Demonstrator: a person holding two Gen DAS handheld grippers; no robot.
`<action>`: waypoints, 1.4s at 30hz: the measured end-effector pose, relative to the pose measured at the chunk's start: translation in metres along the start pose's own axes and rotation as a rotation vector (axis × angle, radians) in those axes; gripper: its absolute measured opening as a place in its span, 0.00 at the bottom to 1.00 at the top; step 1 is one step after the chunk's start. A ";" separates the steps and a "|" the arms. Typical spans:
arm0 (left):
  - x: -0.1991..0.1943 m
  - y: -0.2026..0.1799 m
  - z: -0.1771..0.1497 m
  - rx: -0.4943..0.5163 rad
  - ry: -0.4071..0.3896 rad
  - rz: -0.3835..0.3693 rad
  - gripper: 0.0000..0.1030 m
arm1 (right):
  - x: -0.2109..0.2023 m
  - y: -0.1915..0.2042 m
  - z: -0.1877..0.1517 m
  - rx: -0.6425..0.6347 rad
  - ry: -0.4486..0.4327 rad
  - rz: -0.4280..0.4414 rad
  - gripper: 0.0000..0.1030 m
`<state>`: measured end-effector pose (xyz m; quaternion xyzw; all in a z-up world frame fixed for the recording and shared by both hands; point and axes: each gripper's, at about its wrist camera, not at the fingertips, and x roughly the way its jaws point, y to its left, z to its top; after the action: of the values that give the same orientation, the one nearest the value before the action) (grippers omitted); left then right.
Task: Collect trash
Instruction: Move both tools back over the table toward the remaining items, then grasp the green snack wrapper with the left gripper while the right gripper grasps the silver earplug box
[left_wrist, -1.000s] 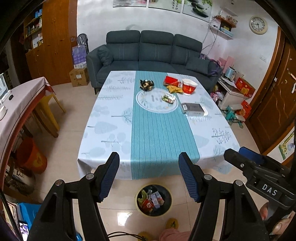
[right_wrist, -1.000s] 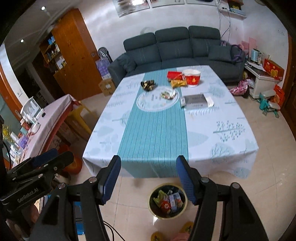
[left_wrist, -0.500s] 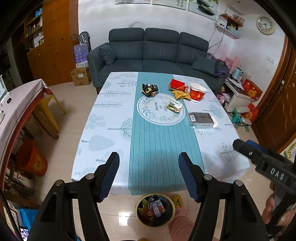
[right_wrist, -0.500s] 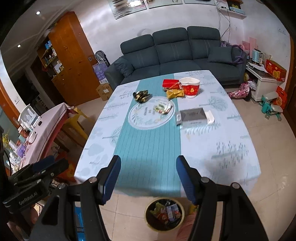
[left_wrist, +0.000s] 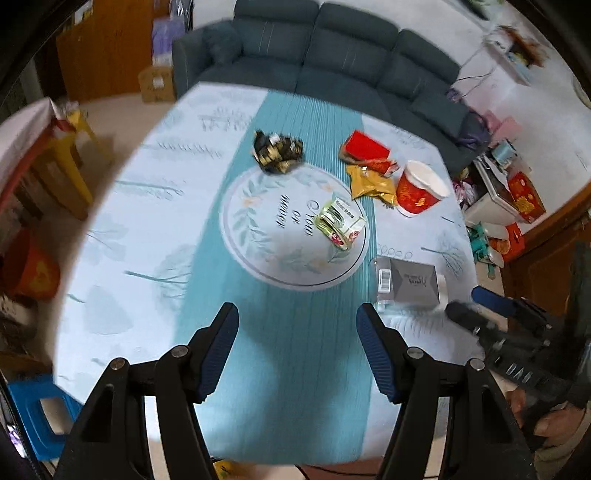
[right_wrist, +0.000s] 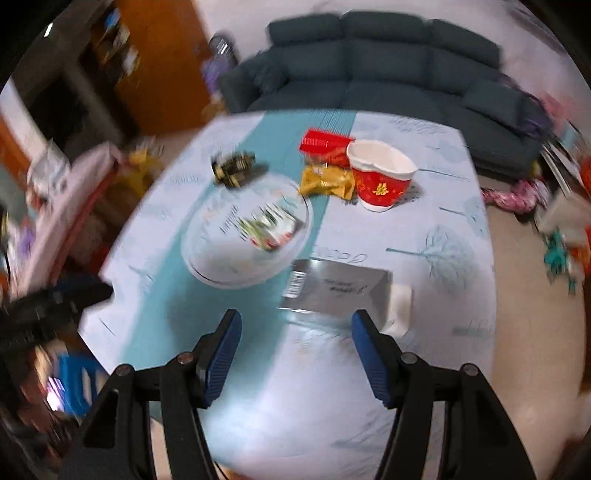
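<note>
Looking down at the table (left_wrist: 122, 258), we've got both tongs spread wide with nothing between them: left gripper (left_wrist: 297, 350) over the teal runner, right gripper (right_wrist: 295, 354) just short of the silver box (right_wrist: 336, 291).

The trash is all up the far half: black-and-gold wrappers (left_wrist: 277, 151), a green-and-white packet (left_wrist: 340, 221) on the round mat (left_wrist: 291, 225), a yellow bag (left_wrist: 371, 184), a red pack (left_wrist: 365, 149) and a red cup (left_wrist: 419, 190) bunched together.

What could go wrong, we reckon: both views are smeared, so coming in this fast we could overshoot and knock the cup over or shove the light wrappers along the cloth instead of pinching them. The flat packet may slip out of wide jaws too. And the two grippers are close enough to clash if both go for the same pile.

Writing: the box has a barcode and a script logo, and the mat some lettering, all too blurry to read. The cup has a gold character. The right gripper's body shows "DA…" in the left view.
</note>
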<state>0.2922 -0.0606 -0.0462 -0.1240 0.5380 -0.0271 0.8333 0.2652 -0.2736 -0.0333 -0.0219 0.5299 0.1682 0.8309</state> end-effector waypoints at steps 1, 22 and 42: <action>0.010 -0.003 0.005 -0.014 0.016 -0.001 0.63 | 0.010 -0.005 0.005 -0.041 0.030 -0.004 0.60; 0.107 -0.027 0.055 -0.092 0.153 0.016 0.63 | 0.119 -0.006 0.023 -0.747 0.240 0.116 0.76; 0.168 -0.034 0.100 -0.374 0.263 0.014 0.63 | 0.120 -0.070 0.070 -0.254 0.160 0.114 0.68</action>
<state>0.4554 -0.1060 -0.1483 -0.2678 0.6384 0.0631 0.7188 0.3930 -0.2938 -0.1195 -0.1101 0.5693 0.2782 0.7658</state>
